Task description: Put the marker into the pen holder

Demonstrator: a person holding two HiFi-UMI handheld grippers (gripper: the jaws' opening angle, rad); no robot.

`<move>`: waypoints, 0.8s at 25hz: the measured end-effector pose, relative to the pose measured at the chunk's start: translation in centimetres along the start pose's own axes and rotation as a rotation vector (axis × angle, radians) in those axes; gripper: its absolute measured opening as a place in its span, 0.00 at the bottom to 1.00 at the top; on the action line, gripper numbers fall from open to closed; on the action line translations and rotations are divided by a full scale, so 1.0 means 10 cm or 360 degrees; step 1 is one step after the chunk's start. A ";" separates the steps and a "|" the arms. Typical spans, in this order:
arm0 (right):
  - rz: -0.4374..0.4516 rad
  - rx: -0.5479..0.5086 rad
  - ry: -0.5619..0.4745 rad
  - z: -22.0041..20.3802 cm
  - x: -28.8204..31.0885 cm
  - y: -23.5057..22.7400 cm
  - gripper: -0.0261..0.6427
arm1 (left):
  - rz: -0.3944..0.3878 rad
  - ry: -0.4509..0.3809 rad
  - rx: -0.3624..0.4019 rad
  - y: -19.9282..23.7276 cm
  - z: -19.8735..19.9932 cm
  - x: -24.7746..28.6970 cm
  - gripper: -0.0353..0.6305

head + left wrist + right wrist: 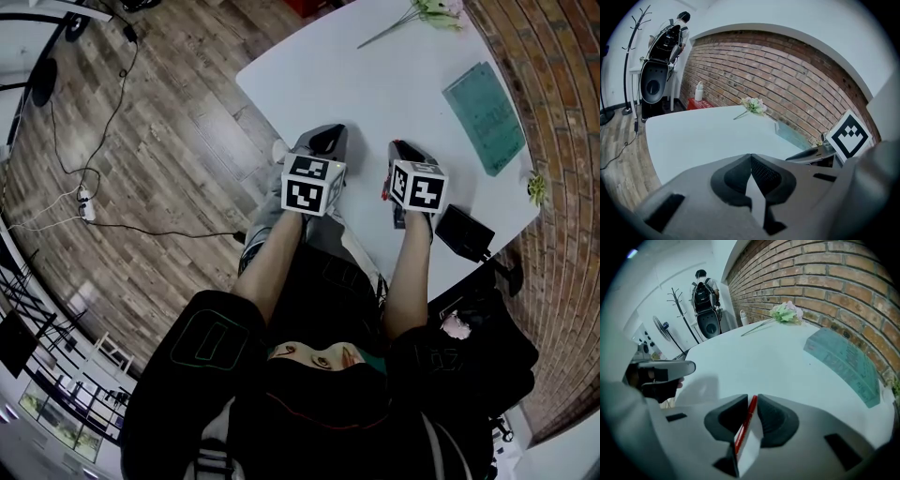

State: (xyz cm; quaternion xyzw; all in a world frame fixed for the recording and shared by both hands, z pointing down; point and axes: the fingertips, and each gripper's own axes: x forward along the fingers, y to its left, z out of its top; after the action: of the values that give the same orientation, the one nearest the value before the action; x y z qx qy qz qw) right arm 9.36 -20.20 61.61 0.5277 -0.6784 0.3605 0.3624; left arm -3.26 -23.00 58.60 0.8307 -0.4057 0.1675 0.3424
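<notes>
A thin red marker (745, 423) runs lengthwise between the jaws of my right gripper (751, 399). It lies against the left pad, with a sliver of white showing beside the right pad, so the jaws stand slightly apart around it. In the head view a bit of the red marker (384, 190) shows at the left side of the right gripper (403, 152), low over the white table (375, 75). My left gripper (751, 157) is shut with its pads meeting and nothing between them; it hovers beside the right one (323, 141). I cannot make out a pen holder for certain.
A black box-like object (464, 232) sits at the table's near right edge, close to the right gripper. A green book (483, 117) lies at the far right, and a flower sprig (431, 11) at the far edge. A brick wall runs along the right.
</notes>
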 end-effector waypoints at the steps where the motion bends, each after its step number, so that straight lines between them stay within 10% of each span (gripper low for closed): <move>1: 0.0000 0.0003 0.0004 0.00 0.01 0.00 0.15 | 0.0002 -0.0002 -0.0006 0.02 0.01 0.00 0.07; 20: 0.0027 0.0059 0.0036 -0.08 -0.05 0.00 0.10 | -0.0036 -0.0033 -0.0026 -0.13 0.08 0.05 0.07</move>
State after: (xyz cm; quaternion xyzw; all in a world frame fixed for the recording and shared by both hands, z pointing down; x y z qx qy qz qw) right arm 9.50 -19.29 61.60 0.5245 -0.6718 0.3820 0.3573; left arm -1.96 -23.30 57.78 0.8340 -0.4012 0.1517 0.3470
